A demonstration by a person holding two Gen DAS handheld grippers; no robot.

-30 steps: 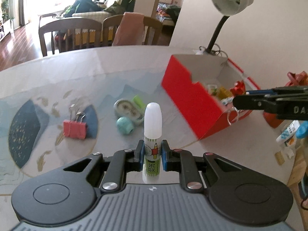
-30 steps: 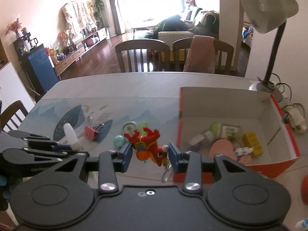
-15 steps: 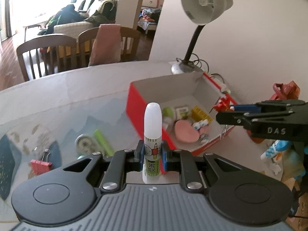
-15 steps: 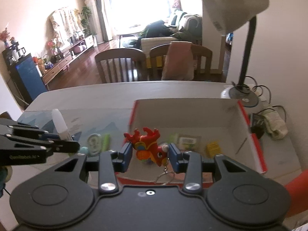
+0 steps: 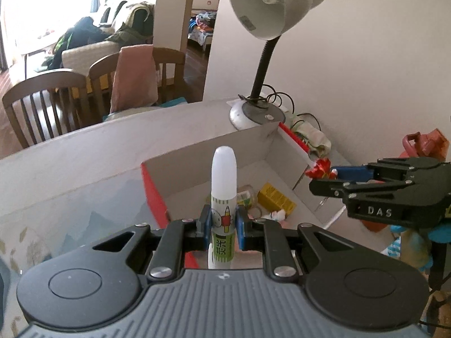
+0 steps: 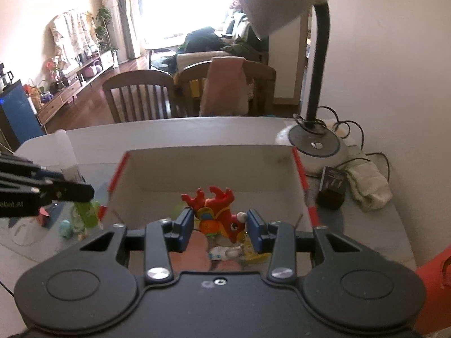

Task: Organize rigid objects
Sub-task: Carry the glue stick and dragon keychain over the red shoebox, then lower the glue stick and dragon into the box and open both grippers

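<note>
Leftmost in the right wrist view, small things lie on the surface (image 6: 197,133) outside the box: a green tube (image 6: 88,214), a pale blue ball (image 6: 64,228) and a red clip (image 6: 42,215), all partly hidden behind the left tool (image 6: 84,191); the left wrist view shows none of them. That left tool (image 5: 222,221) is clamped on an upright glue stick (image 5: 223,186), held above the near left corner of the red-sided cardboard box (image 5: 153,186). Only this view shows the yellow block (image 5: 276,198) clearly inside. Further right, the right tool (image 6: 221,225) is clamped on a red dragon keychain (image 6: 218,211) over the box interior; its ring hangs blurred below. Beneath it, a pink oval and a white item are hard to identify. Beyond the box's far right corner stands a desk lamp (image 6: 313,140), with a black adapter (image 6: 331,187) and folded cloth (image 6: 367,184) beside it.
</note>
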